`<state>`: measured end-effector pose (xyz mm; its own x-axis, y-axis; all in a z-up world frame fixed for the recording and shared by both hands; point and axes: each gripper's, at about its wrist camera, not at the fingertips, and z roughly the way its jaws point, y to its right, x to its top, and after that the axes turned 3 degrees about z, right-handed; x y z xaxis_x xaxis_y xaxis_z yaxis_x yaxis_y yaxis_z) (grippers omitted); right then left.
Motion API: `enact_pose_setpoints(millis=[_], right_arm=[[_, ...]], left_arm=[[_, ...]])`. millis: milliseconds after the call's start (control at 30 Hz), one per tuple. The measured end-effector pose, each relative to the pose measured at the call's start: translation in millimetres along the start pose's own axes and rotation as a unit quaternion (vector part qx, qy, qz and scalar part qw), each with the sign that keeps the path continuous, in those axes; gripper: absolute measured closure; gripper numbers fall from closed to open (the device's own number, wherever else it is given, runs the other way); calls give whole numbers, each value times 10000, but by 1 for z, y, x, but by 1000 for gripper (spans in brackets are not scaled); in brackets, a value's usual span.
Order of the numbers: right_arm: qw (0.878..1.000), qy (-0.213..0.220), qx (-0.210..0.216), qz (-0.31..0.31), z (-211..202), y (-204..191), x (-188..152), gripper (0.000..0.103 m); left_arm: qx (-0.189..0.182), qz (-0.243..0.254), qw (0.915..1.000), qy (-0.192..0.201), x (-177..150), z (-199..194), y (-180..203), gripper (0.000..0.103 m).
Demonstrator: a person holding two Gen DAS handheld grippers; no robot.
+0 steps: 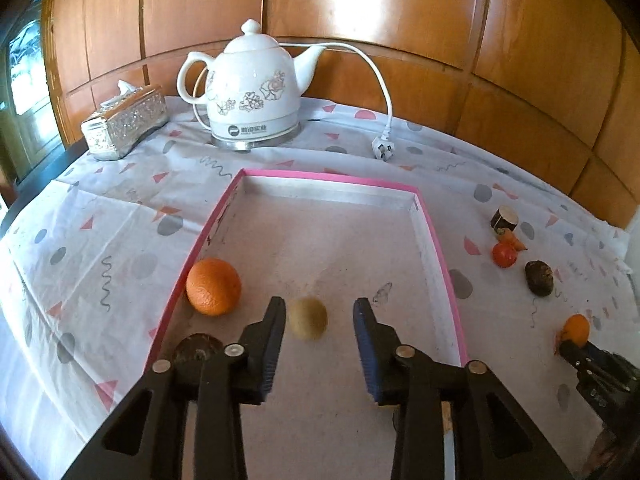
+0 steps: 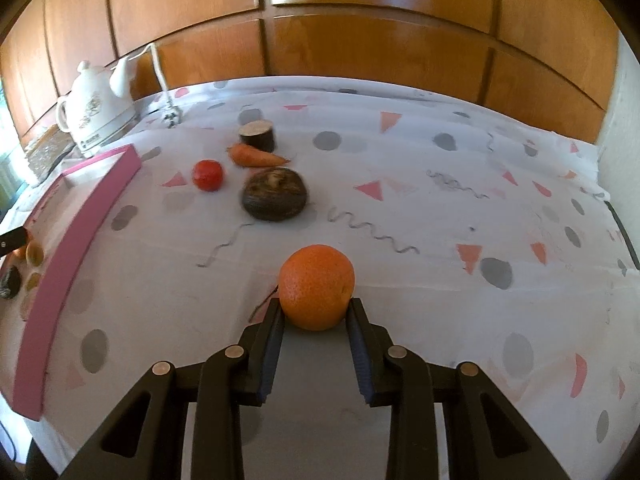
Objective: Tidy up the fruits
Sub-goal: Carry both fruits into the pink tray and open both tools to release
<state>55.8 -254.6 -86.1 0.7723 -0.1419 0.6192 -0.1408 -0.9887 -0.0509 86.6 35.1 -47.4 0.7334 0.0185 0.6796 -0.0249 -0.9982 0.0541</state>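
Right gripper, black plastic with blue ribbed pads, is clamped on a round orange with dimpled, matte peel; both pads press its lower sides, and it sits low over the white tablecloth printed with pink triangles and grey dots. Left gripper hovers over the shallow pink-rimmed cardboard box with its jaws apart and nothing pinched; a small fuzzy tan kiwi lies on the box floor in line with the gap, closer to the left pad. A second dimpled orange rests against the box's left wall, and a dark brown rough lump sits partly hidden behind the left finger.

Beyond the held orange, on the cloth, lie a rough dark brown root-like ball, a glossy red tomato, a tapered orange carrot and a dark-skinned cut cylinder with a pale face. A white ceramic floral kettle with its unplugged white cord and a silvery embossed tissue box stand along the wood-panelled wall.
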Motion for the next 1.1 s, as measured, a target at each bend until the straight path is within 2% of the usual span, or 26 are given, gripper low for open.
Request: enact_pose_setpoints(millis=[133, 233, 400, 567, 867, 1100], right_arm=[[9993, 42, 329, -148, -9, -22, 8, 71], [9973, 72, 633, -353, -15, -44, 17, 71], [9895, 45, 1264, -694, -22, -89, 33, 71], [9804, -37, 1708, -983, -21, -133, 45, 71], [9716, -121, 2025, -1220, -13, -181, 54, 69], [9734, -64, 2021, -1081, -19, -177, 49, 66]], left_arm=[[-57, -60, 10000, 27, -2, -7, -5, 59], [-81, -82, 9999, 49, -4, -11, -7, 59], [-75, -114, 9998, 136, -7, -20, -12, 57], [-45, -157, 9994, 314, -6, -34, -19, 53], [-5, -260, 9984, 502, -7, -49, -28, 52], [-12, -256, 9981, 564, -8, -54, -29, 52]])
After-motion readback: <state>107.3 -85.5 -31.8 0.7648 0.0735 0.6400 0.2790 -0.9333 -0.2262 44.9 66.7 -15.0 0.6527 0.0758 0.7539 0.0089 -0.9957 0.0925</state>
